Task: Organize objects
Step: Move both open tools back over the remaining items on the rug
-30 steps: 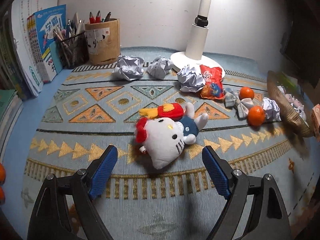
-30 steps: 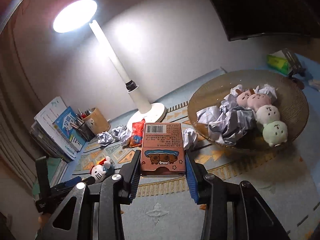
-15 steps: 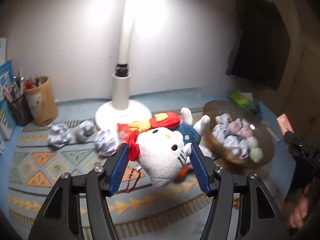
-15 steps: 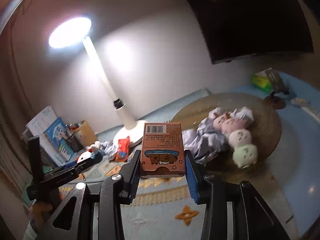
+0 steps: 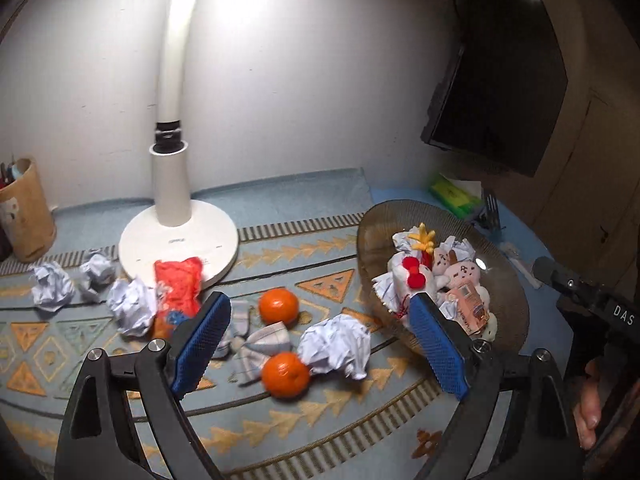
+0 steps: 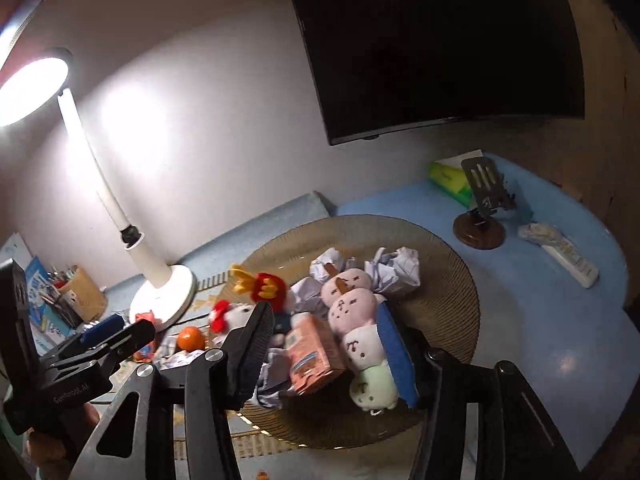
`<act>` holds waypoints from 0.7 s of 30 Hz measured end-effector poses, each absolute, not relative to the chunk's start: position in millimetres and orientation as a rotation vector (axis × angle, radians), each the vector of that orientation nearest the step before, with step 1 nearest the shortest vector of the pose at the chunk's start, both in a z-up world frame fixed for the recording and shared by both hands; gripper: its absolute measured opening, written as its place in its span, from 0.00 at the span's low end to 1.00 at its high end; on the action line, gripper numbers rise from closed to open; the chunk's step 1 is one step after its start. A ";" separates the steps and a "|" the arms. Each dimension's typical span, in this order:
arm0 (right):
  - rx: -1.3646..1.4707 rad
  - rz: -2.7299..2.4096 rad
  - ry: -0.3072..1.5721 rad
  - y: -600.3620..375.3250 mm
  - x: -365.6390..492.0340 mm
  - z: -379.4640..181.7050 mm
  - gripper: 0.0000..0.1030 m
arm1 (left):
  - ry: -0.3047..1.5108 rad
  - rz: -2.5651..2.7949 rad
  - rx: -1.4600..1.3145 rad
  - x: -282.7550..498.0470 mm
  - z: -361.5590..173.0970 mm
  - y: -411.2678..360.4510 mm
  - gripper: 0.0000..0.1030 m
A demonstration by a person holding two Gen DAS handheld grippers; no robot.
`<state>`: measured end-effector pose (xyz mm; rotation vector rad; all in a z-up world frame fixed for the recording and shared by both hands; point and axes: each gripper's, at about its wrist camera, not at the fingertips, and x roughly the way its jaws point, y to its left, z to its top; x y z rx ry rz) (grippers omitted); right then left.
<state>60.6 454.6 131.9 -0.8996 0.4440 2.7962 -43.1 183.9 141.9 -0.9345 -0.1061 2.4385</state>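
The woven basket (image 5: 508,280) (image 6: 448,280) holds paper balls, pink and green plush toys (image 6: 352,304), the white cat plush (image 5: 412,280) (image 6: 236,316) and the orange snack box (image 5: 466,304) (image 6: 312,352). My left gripper (image 5: 320,344) is open and empty, just left of the basket. My right gripper (image 6: 324,352) is open above the basket, with the snack box lying loose between its fingers. Two oranges (image 5: 279,306) (image 5: 286,374), a red snack bag (image 5: 178,284) and crumpled paper balls (image 5: 336,346) lie on the patterned mat.
A white lamp base (image 5: 178,240) stands at the back of the mat. A pen cup (image 5: 24,212) is at far left. A phone stand (image 6: 482,208), a green box (image 6: 448,176) and a remote (image 6: 568,252) sit right of the basket. A dark monitor (image 6: 440,40) hangs above.
My left gripper opened and let the cat plush go into the basket. My right gripper opened and let the snack box go into the basket.
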 end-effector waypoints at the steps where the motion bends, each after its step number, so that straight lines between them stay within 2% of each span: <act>1: -0.894 2.827 0.471 448.6 65.3 133.6 0.58 | -0.143 2.453 -0.933 -37.1 141.5 163.2 0.89; 5: -0.916 2.974 0.493 393.5 75.4 136.9 0.59 | -0.256 2.561 -0.915 -12.8 135.1 89.2 0.99; 8: -0.983 3.058 0.430 330.7 76.6 121.1 0.61 | -0.296 2.602 -0.950 -0.5 112.6 53.2 0.99; 13: -1.125 3.073 0.190 244.8 58.5 58.0 0.61 | -0.300 2.638 -1.007 5.4 71.3 27.4 0.99; 16: -1.188 3.050 0.210 235.5 48.1 26.0 0.61 | -0.426 2.615 -1.044 5.6 59.7 18.9 0.99; 18: -1.228 2.998 0.214 238.0 43.1 14.6 0.61 | -0.448 2.671 -1.006 6.2 60.6 14.1 0.99; 21: -1.182 2.997 0.206 238.5 44.2 14.3 0.67 | -0.524 2.680 -1.016 4.0 58.0 5.3 0.99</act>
